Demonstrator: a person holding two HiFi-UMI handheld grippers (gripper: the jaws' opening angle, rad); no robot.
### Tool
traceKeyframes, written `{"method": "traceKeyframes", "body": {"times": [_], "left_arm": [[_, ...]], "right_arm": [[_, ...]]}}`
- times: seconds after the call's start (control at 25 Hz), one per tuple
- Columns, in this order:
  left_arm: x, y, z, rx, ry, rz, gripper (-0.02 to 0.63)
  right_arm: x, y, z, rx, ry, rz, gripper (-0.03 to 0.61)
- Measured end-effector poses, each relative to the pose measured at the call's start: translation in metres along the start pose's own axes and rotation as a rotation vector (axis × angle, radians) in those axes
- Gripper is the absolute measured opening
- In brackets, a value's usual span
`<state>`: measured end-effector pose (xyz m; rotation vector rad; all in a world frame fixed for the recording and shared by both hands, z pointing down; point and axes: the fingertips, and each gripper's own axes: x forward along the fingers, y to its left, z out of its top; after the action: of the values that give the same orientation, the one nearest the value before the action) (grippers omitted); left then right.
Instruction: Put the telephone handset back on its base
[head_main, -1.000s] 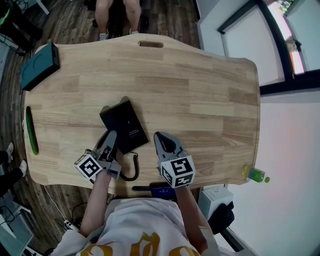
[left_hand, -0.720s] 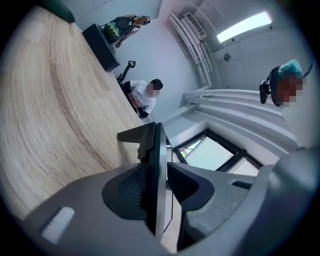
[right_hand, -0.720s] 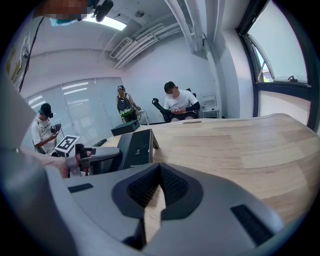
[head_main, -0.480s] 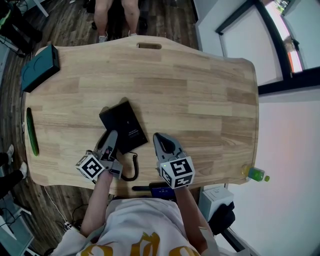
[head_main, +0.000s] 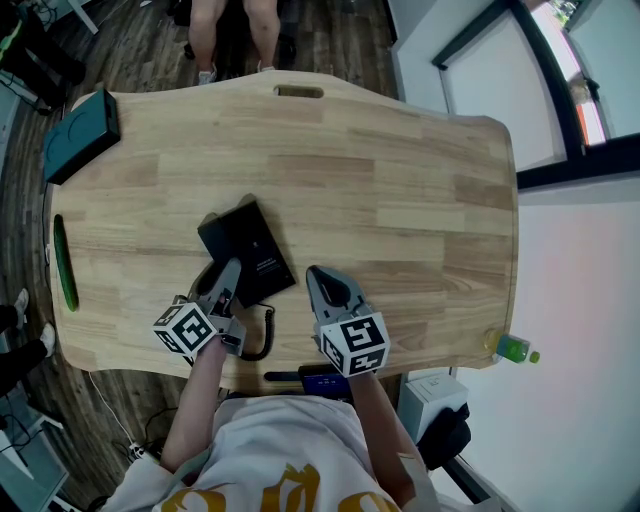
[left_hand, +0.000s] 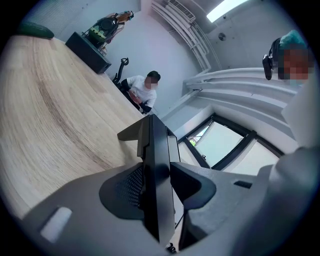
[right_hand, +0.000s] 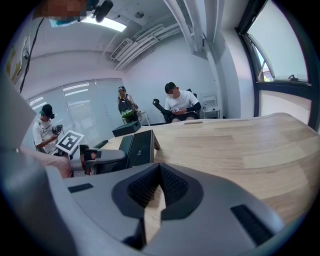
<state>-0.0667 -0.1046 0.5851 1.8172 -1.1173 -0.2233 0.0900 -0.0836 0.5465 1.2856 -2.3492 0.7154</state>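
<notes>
As the head view looks down on the wooden table (head_main: 400, 180), the black handset (head_main: 214, 238) lies along the left side of the telephone base (head_main: 255, 245). It looks like it is already sitting in its place. Its long side runs from near to far, leaning a little left at the far end. The left gripper (head_main: 228, 275) is at the handset's near end, much closer than the right gripper (head_main: 322, 285), which sits apart on the right. The curly cord (head_main: 262, 335) loops between them by the near edge.

In the left gripper view, the handset (left_hand: 156, 165) stands thin between the two jaws. The jaws are opening and are wide now, so I think they are letting it go. The next move is likely a straight pull back toward the near edge, along the handset's long side.

In the right gripper view, the right gripper (right_hand: 157, 180) has its jaws together with nothing in them. The base (right_hand: 141, 146) and the left gripper (right_hand: 97, 160) are to its left.
</notes>
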Motion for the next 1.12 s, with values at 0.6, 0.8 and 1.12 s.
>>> {"method": "traceKeyframes", "body": {"times": [0.6,0.8,1.12], "left_arm": [[-0.035,-0.007,0.009,0.353,-0.029,0.060,0.122],[-0.050,-0.020,0.016,0.498,-0.047,0.073,0.035],[-0.060,-0.070,0.005,0.759,-0.005,-0.015,0.003]], "right_arm": [[-0.005,0.009,0.010,-0.012,-0.030,0.022,0.005],[-0.011,0.018,0.015,-0.028,-0.054,0.029,0.005],[-0.034,0.032,0.034,-0.120,-0.142,-0.001,0.005]]}}
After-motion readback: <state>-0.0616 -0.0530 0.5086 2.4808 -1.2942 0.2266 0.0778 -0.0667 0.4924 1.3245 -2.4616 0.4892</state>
